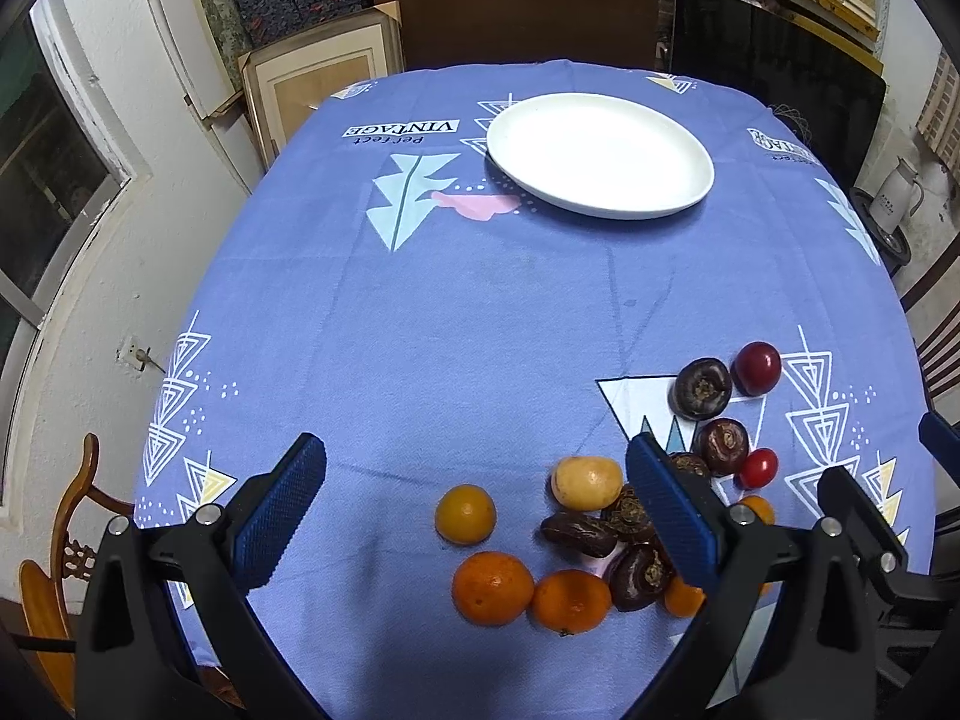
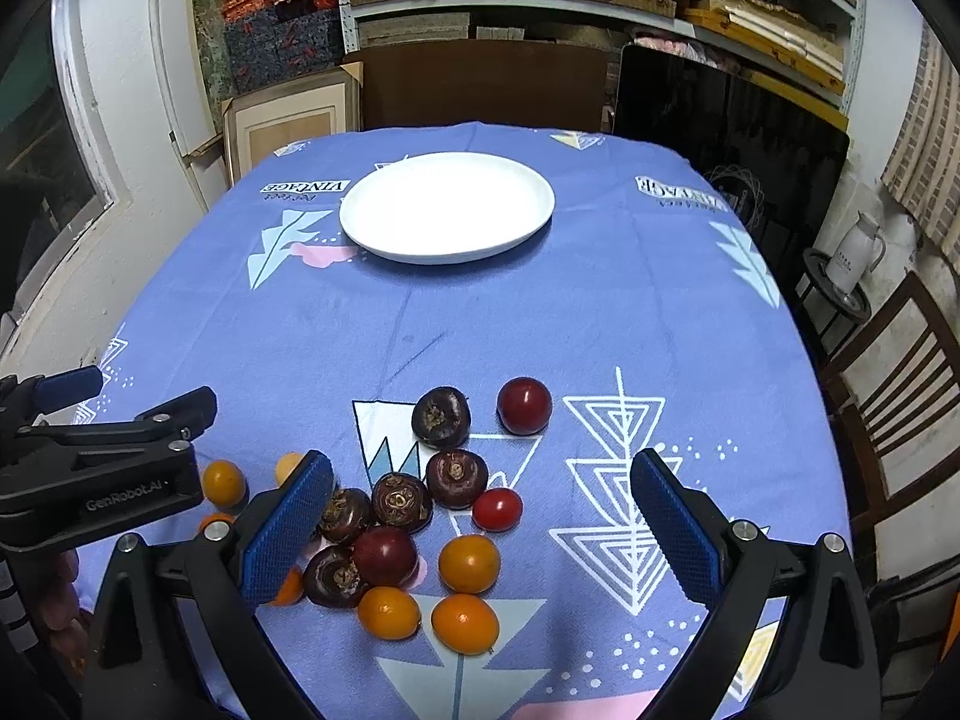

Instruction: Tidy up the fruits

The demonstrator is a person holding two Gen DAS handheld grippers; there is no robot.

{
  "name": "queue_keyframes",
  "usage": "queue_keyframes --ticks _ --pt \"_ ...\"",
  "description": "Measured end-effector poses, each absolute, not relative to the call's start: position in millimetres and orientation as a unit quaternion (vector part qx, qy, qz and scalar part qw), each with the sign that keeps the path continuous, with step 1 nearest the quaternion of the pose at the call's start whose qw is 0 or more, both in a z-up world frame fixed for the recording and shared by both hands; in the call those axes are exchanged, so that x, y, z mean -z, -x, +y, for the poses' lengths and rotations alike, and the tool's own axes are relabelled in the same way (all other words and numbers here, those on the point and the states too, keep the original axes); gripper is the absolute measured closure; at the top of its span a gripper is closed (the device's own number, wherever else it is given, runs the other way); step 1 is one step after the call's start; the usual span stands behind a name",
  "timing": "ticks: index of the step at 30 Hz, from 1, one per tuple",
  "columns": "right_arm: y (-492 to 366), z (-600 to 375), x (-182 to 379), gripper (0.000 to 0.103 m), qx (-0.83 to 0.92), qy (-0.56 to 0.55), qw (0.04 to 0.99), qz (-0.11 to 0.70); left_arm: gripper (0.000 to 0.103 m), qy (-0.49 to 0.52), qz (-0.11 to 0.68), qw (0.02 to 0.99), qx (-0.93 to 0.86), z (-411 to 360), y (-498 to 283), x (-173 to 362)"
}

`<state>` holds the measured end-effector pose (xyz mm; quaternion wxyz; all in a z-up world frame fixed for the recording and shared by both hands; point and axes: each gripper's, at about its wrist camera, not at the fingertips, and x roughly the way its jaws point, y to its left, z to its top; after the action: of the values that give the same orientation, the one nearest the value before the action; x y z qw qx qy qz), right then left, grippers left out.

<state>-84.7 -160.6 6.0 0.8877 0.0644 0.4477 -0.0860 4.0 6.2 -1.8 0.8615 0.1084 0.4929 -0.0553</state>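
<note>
- Shelves stacked with boards and flat boxes stand behind the table, which wears a blue printed tablecloth [image 2: 540, 324].
- Largest on it, a round white plate [image 2: 447, 207] sits bare at the far end, well apart from the fruit.
- Both tools hang over the near edge with nothing in them — left gripper [image 1: 477, 507] and right gripper [image 2: 480, 531], each with blue pads spread wide.
- Fruit lies in a tight near-side cluster: orange tangerines [image 1: 493, 588], dark brown water chestnuts [image 2: 441, 417] touching one another, a dark red plum [image 2: 524, 405], a small red cherry tomato [image 2: 497, 509].
- Most of it is round, without a heading; only the pale yellow oval fruit [image 1: 587, 483] has a long axis, lying roughly left-right.
- My worry — closing on one piece would nudge its neighbours, and they could roll off the near edge.
</note>
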Motion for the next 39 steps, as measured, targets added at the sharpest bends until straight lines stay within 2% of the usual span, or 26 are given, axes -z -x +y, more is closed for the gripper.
queue_keyframes --ticks 11,39 --pt "83.3 -164.7 11.3 0.003 0.080 -0.101 0.870 0.476 0.005 -0.125 0.514 0.848 0.040 5.7 -13.4 12.1" --pt "97.0 -158.5 -1.1 0.003 0.107 -0.095 0.879 0.455 0.005 -0.130 0.502 0.852 0.070 1.5 -15.5 8.3"
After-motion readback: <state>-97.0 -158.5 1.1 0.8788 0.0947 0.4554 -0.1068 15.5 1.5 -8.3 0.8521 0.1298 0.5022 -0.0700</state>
